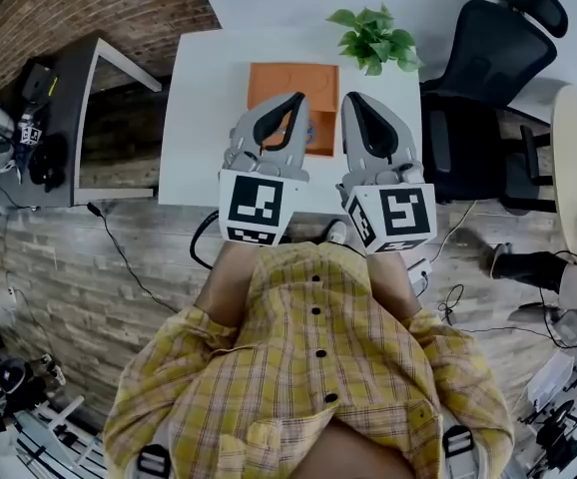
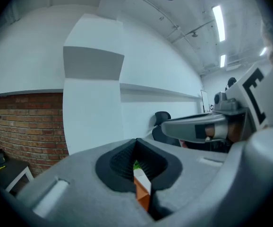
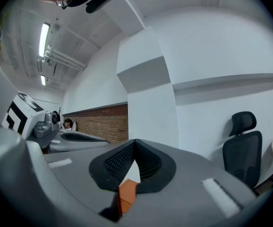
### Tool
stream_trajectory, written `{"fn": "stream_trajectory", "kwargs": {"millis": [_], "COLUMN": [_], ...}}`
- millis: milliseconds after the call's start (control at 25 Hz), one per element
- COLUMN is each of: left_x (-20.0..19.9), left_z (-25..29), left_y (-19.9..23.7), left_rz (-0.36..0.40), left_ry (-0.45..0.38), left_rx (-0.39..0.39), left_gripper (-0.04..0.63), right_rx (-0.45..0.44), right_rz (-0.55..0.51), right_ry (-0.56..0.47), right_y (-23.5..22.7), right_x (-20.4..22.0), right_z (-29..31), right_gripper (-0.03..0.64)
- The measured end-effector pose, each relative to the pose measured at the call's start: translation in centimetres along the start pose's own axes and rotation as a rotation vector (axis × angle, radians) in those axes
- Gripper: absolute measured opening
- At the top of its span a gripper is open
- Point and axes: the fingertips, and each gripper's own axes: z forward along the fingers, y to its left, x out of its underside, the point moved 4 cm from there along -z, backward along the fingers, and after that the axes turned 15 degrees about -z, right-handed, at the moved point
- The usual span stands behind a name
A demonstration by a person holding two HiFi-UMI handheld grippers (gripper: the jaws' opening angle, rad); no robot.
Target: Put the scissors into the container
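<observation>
- Holding both tools raised and idle over the table: the grey left gripper [image 2: 136, 144] has its black ribbed pads pressed tip to tip on nothing, and only a thin slit shows below the tips
- The grey right gripper [image 3: 135, 143] is clenched the same way, with nothing between its pads
- Through each slit, beyond the jaws, shows a sliver of the flat orange square container [image 1: 293, 78], which lies on the white table [image 1: 204, 118] just ahead of and below both sets of tips
- The part of that container in view looks bare; nothing can be seen lying in it
- The scissors cannot be picked out for sure: a small blue scrap [image 1: 311, 128] just right of the left jaws, at the container's edge, may belong to them, but the gripper hides most of it
- Judged step: the very start, before any grasp; next, one pair of jaws must part, go down to the scissors, close on them and carry them over the container
- Farther past the tips stands a green leafy potted plant [image 1: 373, 36], and a black office chair [image 1: 488, 68] is off to the right of the right jaws
</observation>
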Motion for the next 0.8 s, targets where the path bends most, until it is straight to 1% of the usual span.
{"fn": "stream_trajectory", "kwargs": {"millis": [120,200,400,640,800], "left_x": [-1.2,-1.7,-2.9,-3.1,-3.7], "left_z": [-0.9,-1.2,-2.1,-2.5,-2.6], "left_y": [0.1,0.3,0.5,0.1,0.4], "left_rz": [-0.015,-0.017,-0.049,-0.066,-0.064], "left_ry": [-0.059,-0.081,-0.138,-0.167,-0.191], "left_rx": [-0.019,-0.034,-0.056,-0.074,-0.085], "left_gripper": [0.0,0.0,0.0,0.0,0.0], "right_rx": [-0.011,-0.016,-0.026,-0.032,-0.044], "right_rz": [-0.005,-0.016,-0.031,-0.045,-0.06], "right_ry": [-0.017,-0.026,-0.053,-0.08,-0.094], "right_y": [0.3,0.4,0.7,0.6,0.7], "right_x": [-0.7,-1.2,-2.2,-2.9,-3.2], "right_z": [0.1,0.1,0.2,0.6,1.1], "right_gripper": [0.006,0.006,0.006,0.005,0.005]}}
